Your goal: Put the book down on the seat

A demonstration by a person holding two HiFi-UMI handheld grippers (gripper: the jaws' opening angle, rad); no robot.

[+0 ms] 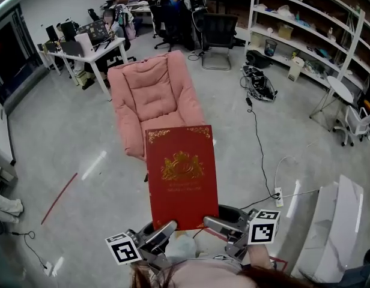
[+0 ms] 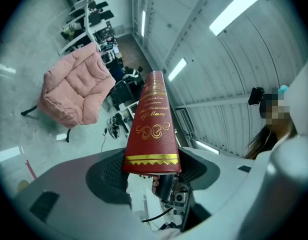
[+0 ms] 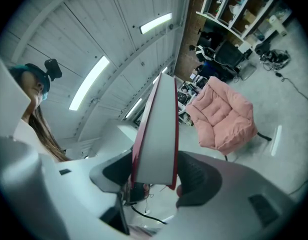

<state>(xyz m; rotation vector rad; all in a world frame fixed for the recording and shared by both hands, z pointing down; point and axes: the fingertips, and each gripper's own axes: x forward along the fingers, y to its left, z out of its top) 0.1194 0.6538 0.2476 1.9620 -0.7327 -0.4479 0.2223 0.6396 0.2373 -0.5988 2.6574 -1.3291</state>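
A red book with gold ornament is held up in front of me, cover facing me, by both grippers at its lower edge. My left gripper is shut on its lower left corner and my right gripper on its lower right. In the left gripper view the gold-lettered spine stands clamped in the left gripper. The right gripper view shows the grey page edge pinched in the right gripper. The pink padded armchair stands on the floor beyond the book, its seat bare; it also shows as the armchair and the armchair.
A white desk with laptops stands left of the armchair. A black office chair is behind it. Shelving runs along the right wall. Cables and a power strip lie on the floor to the right. White furniture stands near right.
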